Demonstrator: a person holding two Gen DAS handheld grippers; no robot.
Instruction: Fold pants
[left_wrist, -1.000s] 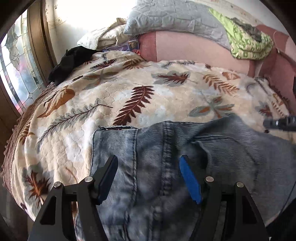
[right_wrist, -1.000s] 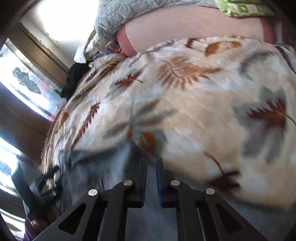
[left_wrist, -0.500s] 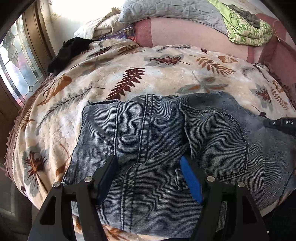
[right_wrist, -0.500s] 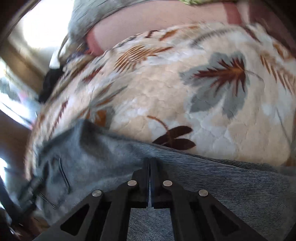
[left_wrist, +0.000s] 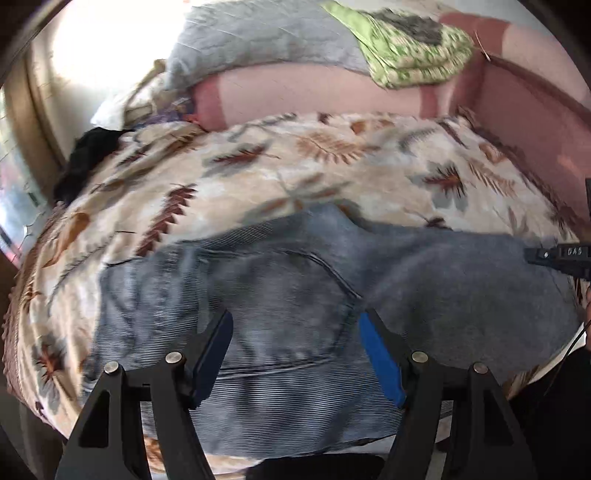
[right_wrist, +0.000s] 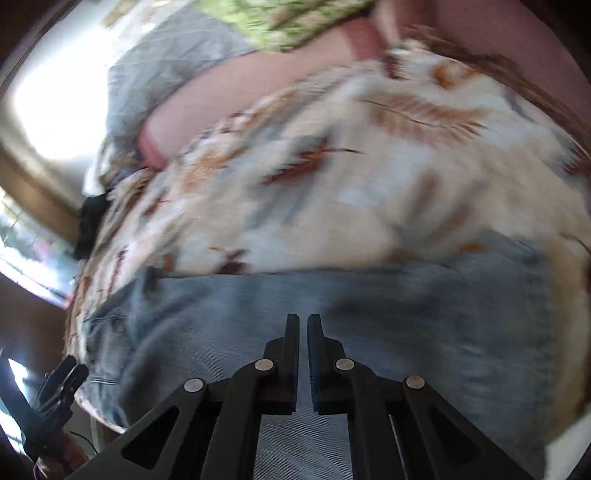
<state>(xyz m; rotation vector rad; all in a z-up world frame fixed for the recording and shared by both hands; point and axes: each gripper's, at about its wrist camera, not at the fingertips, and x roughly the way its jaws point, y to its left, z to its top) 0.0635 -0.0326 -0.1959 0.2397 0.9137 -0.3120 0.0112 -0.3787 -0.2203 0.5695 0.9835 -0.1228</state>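
Left wrist view shows the left gripper (left_wrist: 295, 350) spread wide above the jeans (left_wrist: 295, 314), grasping nothing; since a second ago more denim has slid into sight across the leaf-print bedspread (left_wrist: 258, 166), so the pants look freshly dragged flat for a fold. Right wrist view has the right gripper (right_wrist: 303, 354) clenched (whether cloth is pinched between its pads, blur and the fingers hide), and the jeans' right end is smeared.

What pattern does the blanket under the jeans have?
The blanket is cream with brown, rust and grey leaves; it shows best in the left wrist view.
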